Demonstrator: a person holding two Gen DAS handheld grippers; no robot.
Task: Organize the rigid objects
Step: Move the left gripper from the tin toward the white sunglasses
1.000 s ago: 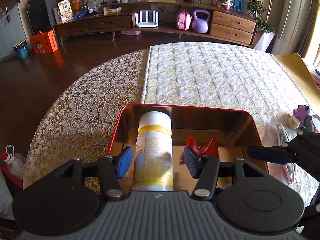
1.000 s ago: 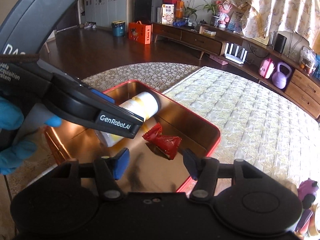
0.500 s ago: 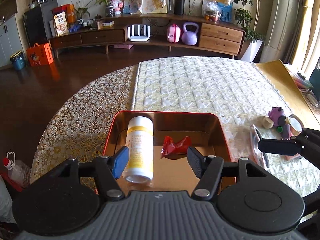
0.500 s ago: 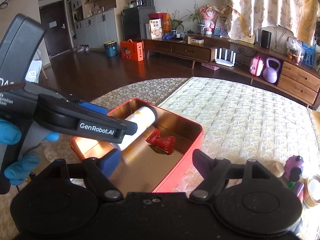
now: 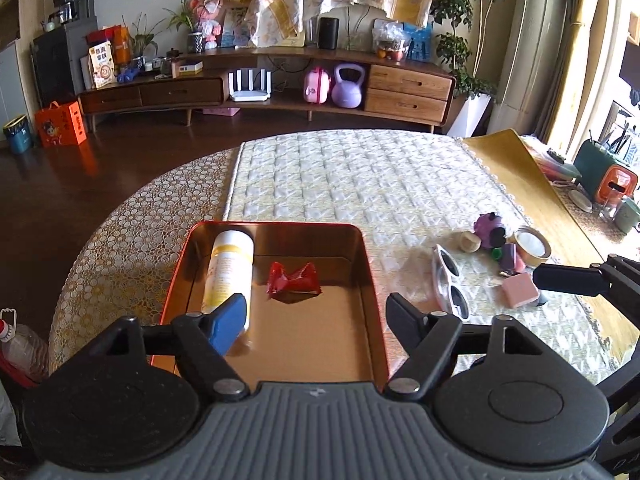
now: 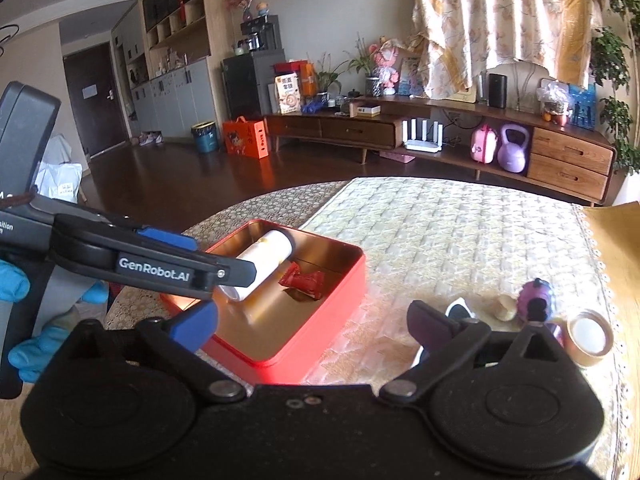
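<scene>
A red tin box (image 5: pixel 370 276) (image 6: pixel 344 292) with a gold inside sits on the table's near left. In it lie a white and yellow bottle (image 5: pixel 230 276) (image 6: pixel 264 262) on its side and a red wrapped candy (image 5: pixel 292 278) (image 6: pixel 302 280). My left gripper (image 5: pixel 316 322) hangs above the box's near end, its jaws opening with nothing between them. My right gripper (image 6: pixel 312 322) is back to the right of the box, jaws opening and empty. Loose on the right lie white sunglasses (image 5: pixel 450 282), a pink block (image 5: pixel 519 290), a purple toy (image 5: pixel 490 228) (image 6: pixel 536 296), a tape roll (image 5: pixel 532 242) (image 6: pixel 590 336) and a small beige piece (image 5: pixel 469 242) (image 6: pixel 505 307).
A quilted mat (image 5: pixel 360 176) covers the round lace-clothed table (image 5: pixel 116 236). A yellow cloth (image 5: pixel 516 168) lies at the right edge. A plastic bottle (image 5: pixel 18 344) stands on the floor at the left. A gloved hand (image 6: pixel 24 356) holds the left gripper's body.
Both grippers have drawn back and up from the box and their jaws have widened. The bottle and the candy stay in the box. More of the loose things on the right have come into view.
</scene>
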